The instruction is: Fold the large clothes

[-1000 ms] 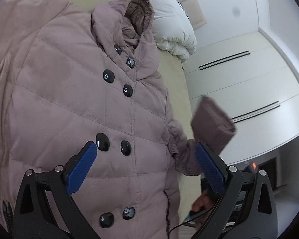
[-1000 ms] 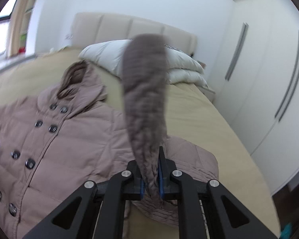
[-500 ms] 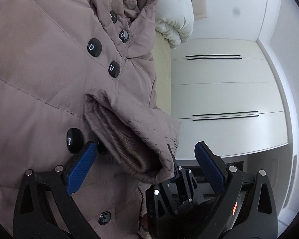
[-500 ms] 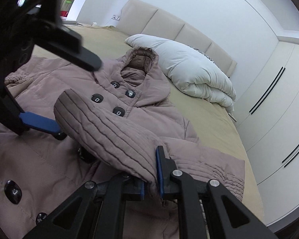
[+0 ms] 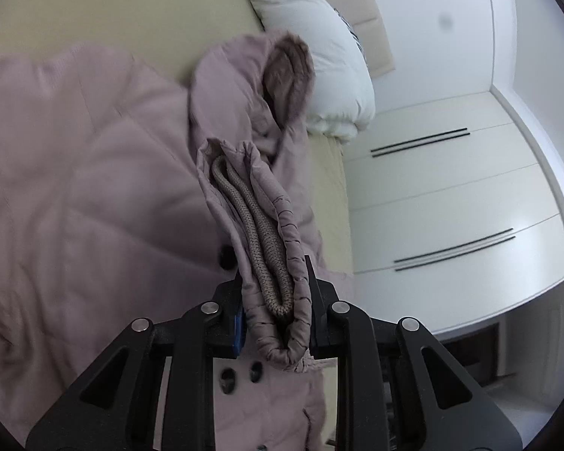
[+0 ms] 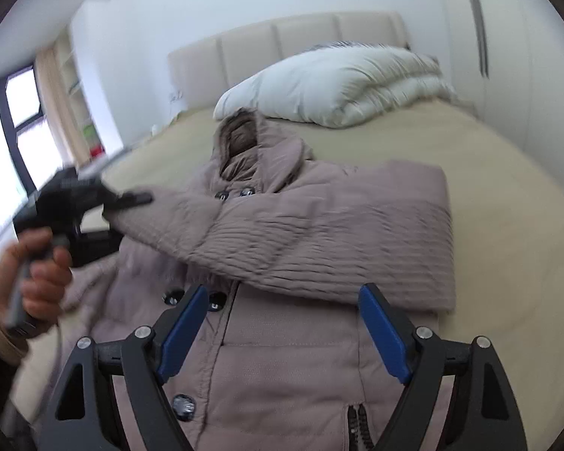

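Down at the bottom middle of its own view the left gripper (image 5: 276, 323) has its jaws pinched on the sleeve cuff (image 5: 270, 263), while the right gripper (image 6: 282, 334) hangs with jaws spread wide and empty just over the coat (image 6: 282, 376) front. The sleeve (image 6: 300, 225) runs crosswise over the chest, shoulder at the right of the frame, cuff at the left, so the left gripper is clearly the nearer one. Further back the coat's hood points at the pillow (image 6: 338, 82) on the bed (image 6: 507, 225).

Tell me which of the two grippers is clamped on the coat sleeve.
The left gripper: its jaws are shut on the sleeve cuff, holding it over the coat front. The right gripper is open and holds nothing.
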Demonstrator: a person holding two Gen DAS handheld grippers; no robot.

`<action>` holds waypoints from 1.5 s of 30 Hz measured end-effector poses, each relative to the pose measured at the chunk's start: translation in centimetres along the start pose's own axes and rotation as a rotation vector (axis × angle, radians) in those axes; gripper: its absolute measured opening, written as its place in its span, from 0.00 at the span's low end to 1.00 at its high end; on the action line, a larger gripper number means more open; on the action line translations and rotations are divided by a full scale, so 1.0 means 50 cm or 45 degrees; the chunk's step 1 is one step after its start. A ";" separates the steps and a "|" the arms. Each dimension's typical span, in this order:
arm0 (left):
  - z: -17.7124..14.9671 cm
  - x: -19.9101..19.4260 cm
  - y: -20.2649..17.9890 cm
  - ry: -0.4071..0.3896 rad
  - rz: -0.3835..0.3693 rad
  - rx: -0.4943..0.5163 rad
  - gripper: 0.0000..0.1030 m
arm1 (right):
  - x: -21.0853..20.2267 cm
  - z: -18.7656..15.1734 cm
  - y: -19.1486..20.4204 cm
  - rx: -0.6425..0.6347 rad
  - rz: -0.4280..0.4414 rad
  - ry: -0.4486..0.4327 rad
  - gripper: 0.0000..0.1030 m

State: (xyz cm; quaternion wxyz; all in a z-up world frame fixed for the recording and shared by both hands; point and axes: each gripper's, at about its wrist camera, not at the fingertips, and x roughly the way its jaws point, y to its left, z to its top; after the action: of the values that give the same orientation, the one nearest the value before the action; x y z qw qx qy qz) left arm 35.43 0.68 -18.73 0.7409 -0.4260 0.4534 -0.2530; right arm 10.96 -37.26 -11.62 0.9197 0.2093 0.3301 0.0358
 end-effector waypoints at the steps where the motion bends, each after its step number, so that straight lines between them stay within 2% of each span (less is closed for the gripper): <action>1: 0.013 -0.015 0.007 -0.035 0.045 0.016 0.21 | 0.001 0.008 -0.042 0.171 0.071 0.003 0.82; 3: 0.029 -0.045 0.028 -0.088 0.099 0.022 0.21 | 0.018 0.007 -0.116 0.516 0.245 0.029 0.82; 5: 0.038 -0.078 0.057 -0.125 0.121 -0.007 0.21 | 0.053 -0.001 -0.146 0.718 0.388 0.063 0.82; 9: 0.043 -0.100 0.087 -0.148 0.154 -0.037 0.21 | 0.145 0.002 -0.133 0.879 0.597 0.145 0.82; 10: 0.042 -0.100 0.090 -0.152 0.156 -0.043 0.21 | 0.173 0.006 -0.129 0.908 0.621 0.169 0.82; 14: 0.052 -0.106 0.105 -0.170 0.168 -0.047 0.21 | 0.255 0.040 -0.124 0.920 0.565 0.166 0.82; 19: 0.043 -0.090 0.118 -0.136 0.189 -0.041 0.21 | 0.254 0.106 -0.214 0.996 0.415 -0.041 0.80; 20: 0.036 -0.078 0.118 -0.115 0.196 -0.033 0.21 | 0.254 0.109 -0.235 1.033 0.414 -0.049 0.79; 22: 0.033 -0.048 0.115 -0.093 0.210 -0.018 0.21 | 0.260 0.111 -0.270 1.069 0.424 -0.036 0.69; 23: 0.030 -0.035 0.115 -0.088 0.217 -0.013 0.21 | 0.261 0.105 -0.279 1.076 0.445 -0.029 0.68; 26: 0.022 -0.015 0.119 -0.067 0.224 -0.008 0.21 | 0.239 0.093 -0.274 1.023 0.410 0.022 0.64; 29: 0.011 -0.018 0.116 -0.044 0.255 0.044 0.21 | 0.155 0.086 -0.238 0.941 0.348 0.049 0.71; 30: 0.006 -0.018 0.113 -0.041 0.270 0.063 0.21 | 0.127 0.086 -0.217 0.884 0.320 0.043 0.77; 33: 0.000 -0.012 0.107 -0.035 0.301 0.097 0.21 | 0.077 0.130 -0.147 0.676 0.271 -0.045 0.89; 34: -0.001 -0.009 0.106 -0.034 0.306 0.103 0.21 | 0.091 0.153 -0.128 0.624 0.300 -0.047 0.93; 36: -0.002 -0.006 0.108 -0.029 0.306 0.105 0.21 | 0.139 0.179 -0.102 0.553 0.338 -0.008 0.93; 38: -0.001 -0.010 0.112 -0.021 0.303 0.111 0.23 | 0.207 0.191 -0.098 0.510 0.321 0.046 0.93; 40: 0.001 -0.011 0.115 -0.009 0.290 0.125 0.24 | 0.282 0.183 -0.135 0.512 0.201 0.124 0.93; 41: 0.001 -0.013 0.117 0.001 0.270 0.128 0.25 | 0.323 0.164 -0.168 0.562 0.169 0.177 0.92; 42: 0.001 -0.017 0.119 0.009 0.252 0.131 0.25 | 0.351 0.146 -0.195 0.595 0.190 0.193 0.86; 43: 0.000 -0.025 0.119 0.013 0.250 0.136 0.25 | 0.345 0.142 -0.195 0.554 0.185 0.147 0.80; 45: -0.006 -0.060 0.119 -0.011 0.269 0.149 0.26 | 0.325 0.145 -0.170 0.471 0.185 0.143 0.83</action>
State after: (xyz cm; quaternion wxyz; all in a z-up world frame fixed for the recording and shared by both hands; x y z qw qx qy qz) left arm 33.71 5.87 -22.53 0.7889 -0.3328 0.4772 -0.1978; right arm 27.52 -44.29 -19.65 0.8407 0.3956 0.3660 0.0524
